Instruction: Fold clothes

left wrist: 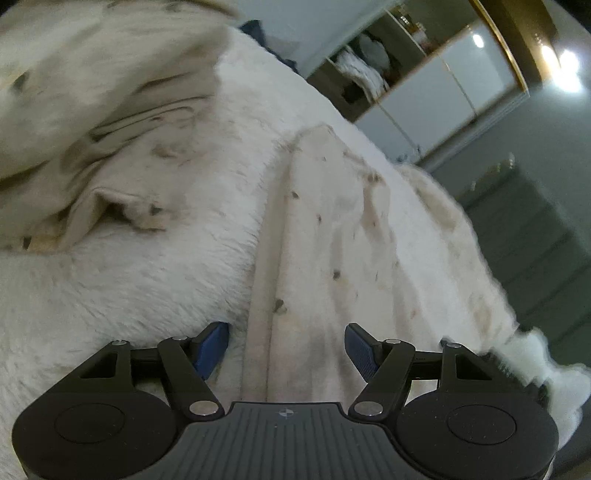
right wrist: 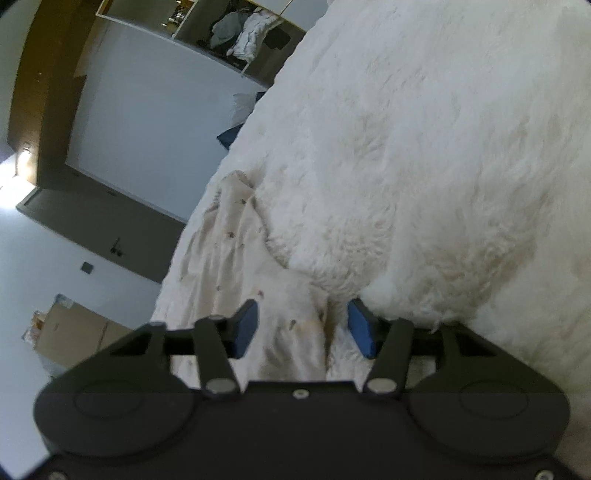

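Fold is early, my read: the garment [left wrist: 325,236], cream with small dark specks, lies on a white fluffy blanket [left wrist: 155,288] over the bed, not yet in any tidy rectangle.

Left gripper [left wrist: 286,349]: jaws released, wide apart, pads [left wrist: 212,347] clear of the cloth. A long flat strip of the garment with a seamed edge runs straight out ahead from between the jaws. Up and to the left of the jaws another part of it is bunched and lifted, blurred, cannot tell what holds it there.

Right gripper [right wrist: 303,326]: in the frame the jaws stand apart with a rumpled fold of the garment [right wrist: 229,243] between them. Pads do not look pressed onto the cloth, so I read it as not clamped yet. The rest of that piece trails ahead and left of the jaws along the bed edge, wrinkled.

Left to do: get a grip, flatten, bring the halves over.

Around: open wardrobe [right wrist: 243,33] with hung clothes far ahead, wall, cardboard box [right wrist: 74,332] left of the right jaws. Nothing blocks. Main nuisance is the blanket pile, same colour as the cloth and easy to pinch along with it.
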### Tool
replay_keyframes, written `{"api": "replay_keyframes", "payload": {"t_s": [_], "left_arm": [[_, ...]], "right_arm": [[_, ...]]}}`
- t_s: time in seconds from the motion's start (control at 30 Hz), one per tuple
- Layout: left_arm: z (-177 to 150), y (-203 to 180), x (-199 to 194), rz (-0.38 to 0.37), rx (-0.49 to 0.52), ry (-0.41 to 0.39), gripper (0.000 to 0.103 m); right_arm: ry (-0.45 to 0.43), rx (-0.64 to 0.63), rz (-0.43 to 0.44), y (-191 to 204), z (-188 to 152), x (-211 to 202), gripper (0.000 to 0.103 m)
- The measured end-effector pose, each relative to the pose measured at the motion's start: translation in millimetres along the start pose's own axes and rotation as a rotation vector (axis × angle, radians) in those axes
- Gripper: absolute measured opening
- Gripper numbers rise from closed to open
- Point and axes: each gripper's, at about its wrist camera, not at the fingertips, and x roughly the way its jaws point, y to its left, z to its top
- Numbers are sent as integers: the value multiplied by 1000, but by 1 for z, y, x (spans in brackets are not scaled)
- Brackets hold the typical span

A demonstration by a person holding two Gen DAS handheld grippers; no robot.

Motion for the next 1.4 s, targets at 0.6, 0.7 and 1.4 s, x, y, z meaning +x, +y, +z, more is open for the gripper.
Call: {"api": "replay_keyframes", "payload": {"t_s": [0.6,0.7,1.4], "left_arm": [[-5,2,8,72,103,22,59],[-4,3,8,64,98,16,59],[4,2,13,39,104,42,66]], "right_arm": [[-53,-74,-168,15,12,-6,2],[-49,-114,-184,25,14,-9,12],[193,-773,-316,93,-31,-44,6]]}}
